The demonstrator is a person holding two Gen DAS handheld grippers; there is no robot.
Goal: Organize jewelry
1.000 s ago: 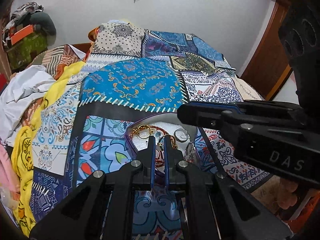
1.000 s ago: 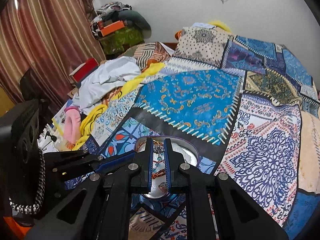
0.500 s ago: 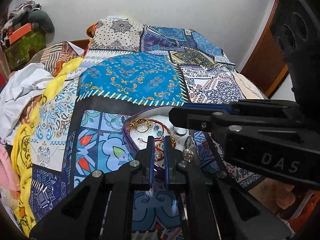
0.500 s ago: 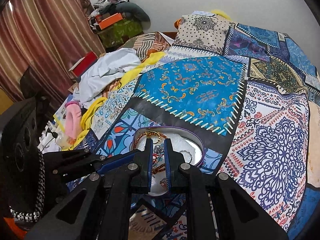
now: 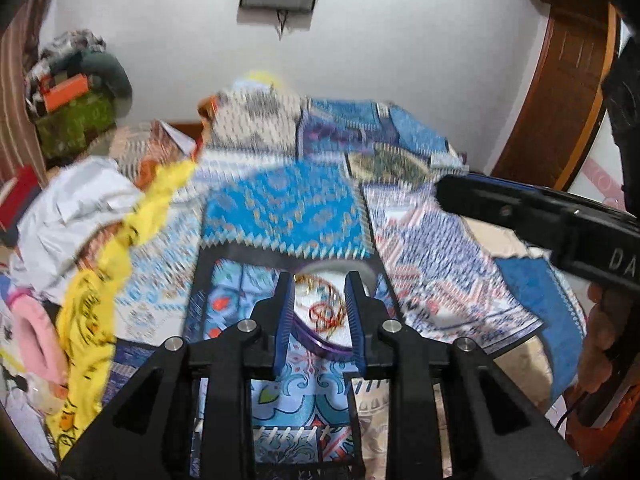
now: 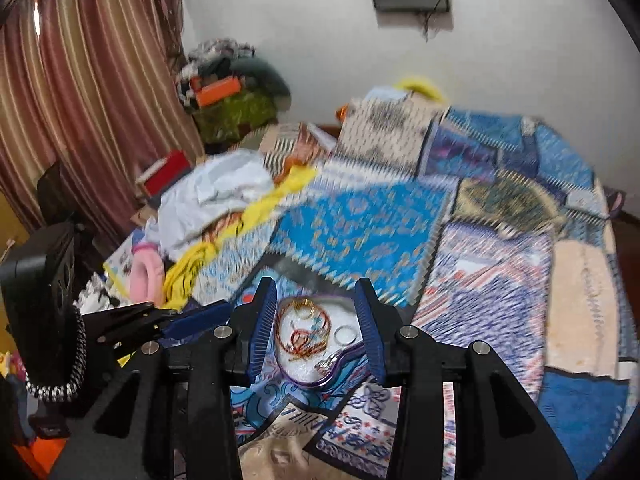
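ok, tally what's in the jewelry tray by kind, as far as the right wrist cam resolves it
In the tray, right wrist view, blurred:
Gold bangle or chain: 1
Red-orange bead strands, tangled, counted as one cluster: 1
Silver ring: 1
Silver charm at the rim: 1
Total: 4 distinguishable; strands in the tangle cannot be separated.
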